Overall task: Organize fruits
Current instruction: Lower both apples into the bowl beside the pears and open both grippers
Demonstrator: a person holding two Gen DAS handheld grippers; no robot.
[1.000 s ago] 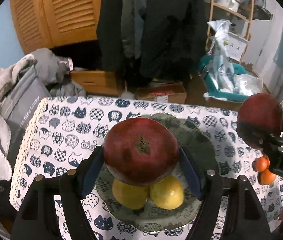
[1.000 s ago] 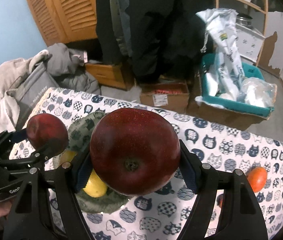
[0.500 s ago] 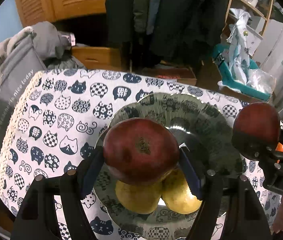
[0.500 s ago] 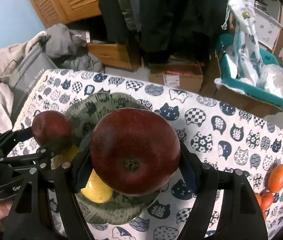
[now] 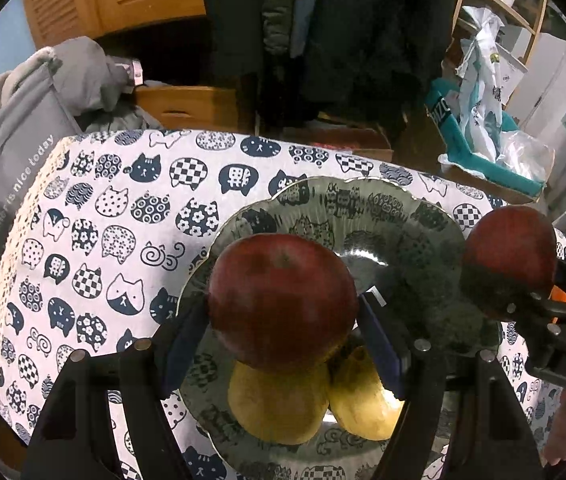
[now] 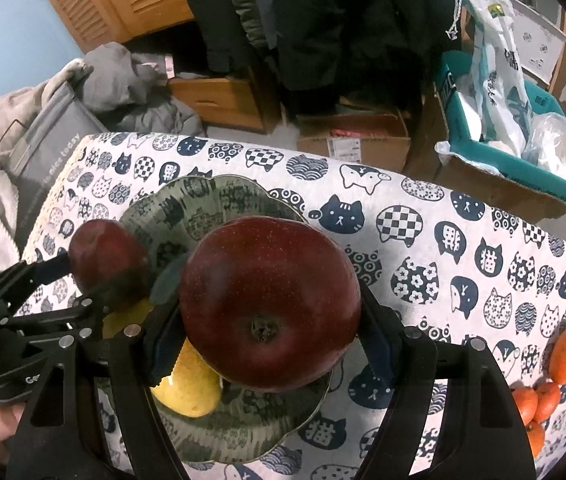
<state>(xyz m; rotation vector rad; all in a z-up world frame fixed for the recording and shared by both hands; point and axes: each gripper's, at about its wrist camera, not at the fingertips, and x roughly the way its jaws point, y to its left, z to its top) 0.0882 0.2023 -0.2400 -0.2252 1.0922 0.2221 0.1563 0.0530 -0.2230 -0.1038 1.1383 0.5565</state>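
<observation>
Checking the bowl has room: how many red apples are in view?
2: one round red apple in the left gripper, another red apple in the right gripper.

Two red apples point(image 5: 283, 304) point(image 6: 271, 304) held above green plate point(image 5: 383, 216); yellow pears point(image 5: 279, 404) on it

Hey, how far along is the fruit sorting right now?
Partly done. Two yellow fruits already lie in the green plate. In hand: the left gripper and the right gripper each clamp a red apple over the plate, not yet set down. Left: the small orange fruits on the cat-print tablecloth.
</observation>
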